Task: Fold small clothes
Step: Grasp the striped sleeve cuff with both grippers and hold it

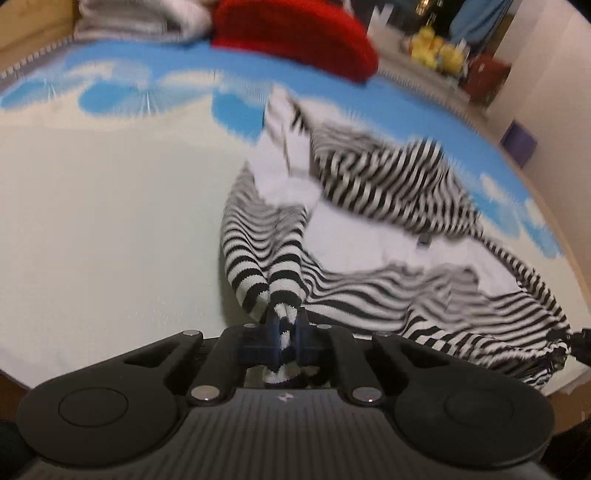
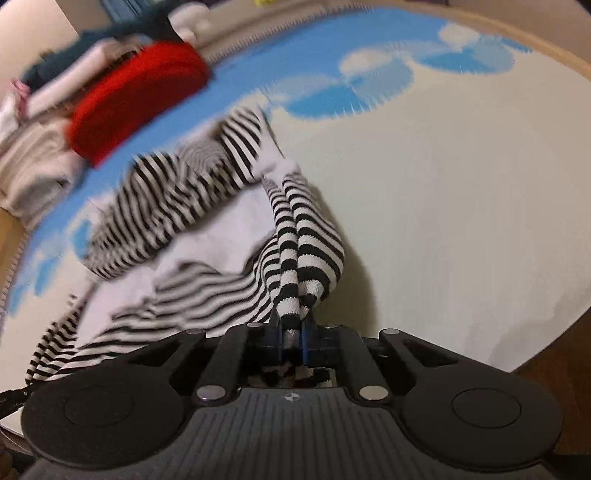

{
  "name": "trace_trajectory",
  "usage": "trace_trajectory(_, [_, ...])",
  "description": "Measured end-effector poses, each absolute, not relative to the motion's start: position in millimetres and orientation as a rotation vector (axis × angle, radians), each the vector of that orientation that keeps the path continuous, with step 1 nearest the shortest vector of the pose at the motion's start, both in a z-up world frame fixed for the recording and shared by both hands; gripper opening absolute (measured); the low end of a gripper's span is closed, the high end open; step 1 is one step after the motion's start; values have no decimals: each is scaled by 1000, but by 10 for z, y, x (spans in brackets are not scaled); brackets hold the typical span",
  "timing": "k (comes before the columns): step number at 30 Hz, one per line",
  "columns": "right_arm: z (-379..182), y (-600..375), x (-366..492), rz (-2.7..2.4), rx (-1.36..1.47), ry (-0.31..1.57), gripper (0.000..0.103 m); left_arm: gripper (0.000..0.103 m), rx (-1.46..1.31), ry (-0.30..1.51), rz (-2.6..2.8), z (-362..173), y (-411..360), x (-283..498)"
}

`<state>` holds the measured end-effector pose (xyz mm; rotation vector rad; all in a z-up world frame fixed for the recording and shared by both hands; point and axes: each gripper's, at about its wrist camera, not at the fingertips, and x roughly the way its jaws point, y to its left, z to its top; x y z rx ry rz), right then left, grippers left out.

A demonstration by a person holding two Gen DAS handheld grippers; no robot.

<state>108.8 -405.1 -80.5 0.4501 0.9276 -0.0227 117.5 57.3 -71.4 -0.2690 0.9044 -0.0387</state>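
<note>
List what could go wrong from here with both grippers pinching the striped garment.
1. The left gripper and right gripper each pinch only a bunched bit of the striped garment; it may slip out when lifted.
2. The garment lies crumpled, so a fold could trap creases.
3. A wide swing might brush the red cloth behind it.

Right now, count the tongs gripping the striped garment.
2. The left tongs pinch one bunched end of the striped garment; the right tongs pinch the opposite end. No others visible.
</note>
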Motion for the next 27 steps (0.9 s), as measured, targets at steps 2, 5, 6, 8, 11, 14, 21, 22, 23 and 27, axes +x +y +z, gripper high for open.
trace_trajectory(2, [-822,-4067,1078,-23,441,952,8,8,-282,898,-42,-689,591,1171])
trace_trajectory(5, [-1052,-4070,1134,-61,414,1084,9,10,-302,989,-50,-853,578,1245])
trace_trajectory(6, [-1131,-4084,1160,-80,418,1121,9,13,-319,1039,-45,-948,585,1282])
trace_trajectory(8, [-1199,-4116,1198,-106,436,1142,18,22,-375,1100,-16,-1084,641,1329])
trace_trajectory(11, [-1231,-4118,1241,-128,430,1154,26,37,-441,1130,6,-1169,713,1369])
trace_trajectory(14, [-1272,-4080,1264,-128,403,1167,27,39,-459,1157,12,-1232,721,1379])
trace_trajectory(21, [-1278,-4024,1274,-90,378,1145,9,8,-353,1144,-27,-1271,596,1353])
trace_trajectory(22, [-1239,-4006,1267,-83,373,1121,8,8,-339,1127,-35,-1243,566,1354])
trace_trajectory(23, [-1183,-4004,1253,-74,371,1087,7,8,-315,1094,-41,-1176,539,1337])
trace_trajectory(27, [-1001,-4050,1209,-60,389,979,7,9,-296,998,-60,-954,500,1276])
